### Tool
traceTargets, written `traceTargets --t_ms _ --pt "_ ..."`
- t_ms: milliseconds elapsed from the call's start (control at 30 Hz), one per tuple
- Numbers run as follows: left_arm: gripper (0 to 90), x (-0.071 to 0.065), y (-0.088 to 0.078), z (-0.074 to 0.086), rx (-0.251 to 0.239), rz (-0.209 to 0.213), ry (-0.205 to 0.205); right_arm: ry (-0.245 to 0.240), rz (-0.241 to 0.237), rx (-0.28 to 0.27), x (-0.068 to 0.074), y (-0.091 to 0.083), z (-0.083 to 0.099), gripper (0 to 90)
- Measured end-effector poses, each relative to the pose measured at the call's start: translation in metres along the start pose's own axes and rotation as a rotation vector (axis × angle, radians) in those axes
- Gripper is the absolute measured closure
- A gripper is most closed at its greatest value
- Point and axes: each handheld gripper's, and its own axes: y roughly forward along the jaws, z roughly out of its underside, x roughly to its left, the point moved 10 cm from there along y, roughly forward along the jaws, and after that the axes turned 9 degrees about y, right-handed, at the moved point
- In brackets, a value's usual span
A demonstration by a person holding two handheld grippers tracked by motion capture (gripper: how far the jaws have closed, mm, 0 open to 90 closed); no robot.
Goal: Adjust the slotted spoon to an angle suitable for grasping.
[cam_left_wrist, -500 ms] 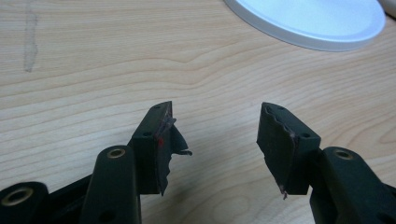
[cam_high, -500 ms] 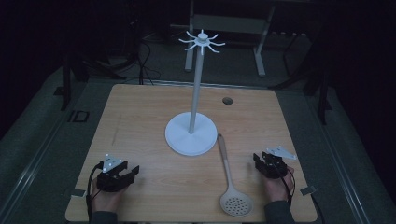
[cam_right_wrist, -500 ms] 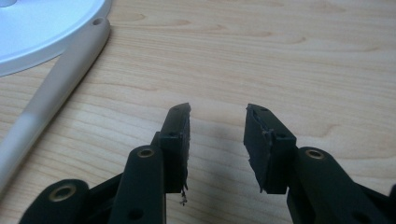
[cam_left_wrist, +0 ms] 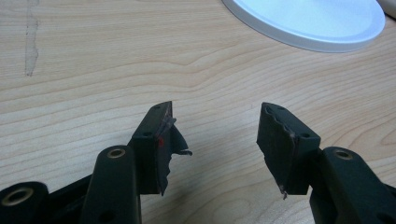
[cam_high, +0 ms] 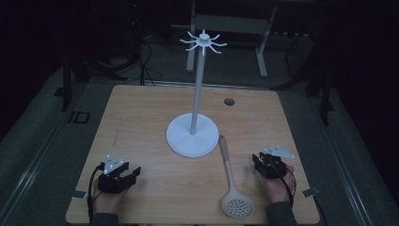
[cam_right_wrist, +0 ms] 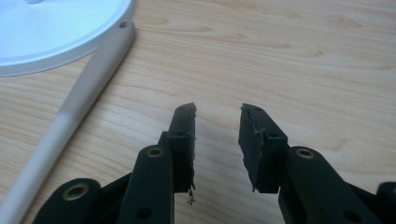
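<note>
Fingers (cam_right_wrist: 183, 122) of the right gripper (cam_high: 268, 165) stand parted with nothing between them, just right of the skimmer (cam_high: 231, 181). Its handle tip touches the stand base (cam_high: 193, 136); its perforated head lies nearer the worktop (cam_high: 141, 122) edge. It looks light, stiff and smooth: best gripped mid-handle. Left gripper (cam_high: 117, 176), well left of the stand base, is also released.

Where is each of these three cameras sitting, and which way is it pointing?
High view: above the person's side, looking forward and down on the table; both hands with left tongs and right tongs show.
Left gripper view: rides the left tongs, facing along open jaws toward the stand base.
Right gripper view: rides the right tongs, open jaws, beside the slotted spoon.
Shared: all three show the stand base.
</note>
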Motion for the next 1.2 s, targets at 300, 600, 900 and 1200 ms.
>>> traceTargets --t_ms 300,600,900,1200 --pt "46.2 -0.001 0.000 0.000 0.003 0.002 0.009 -0.036 -0.042 0.016 0.021 0.006 -0.018 66.9" --pt "46.1 0.001 0.000 0.000 0.000 0.001 -0.001 -0.070 -0.053 0.025 0.035 0.006 -0.036 65.0" --pt "46.0 0.001 0.000 0.000 -0.001 0.002 0.000 -0.103 -0.043 0.057 0.046 0.005 -0.049 69.1" --pt "46.0 0.001 -0.001 0.000 -0.003 0.004 -0.003 -0.105 -0.077 0.110 0.066 0.011 -0.058 69.9"
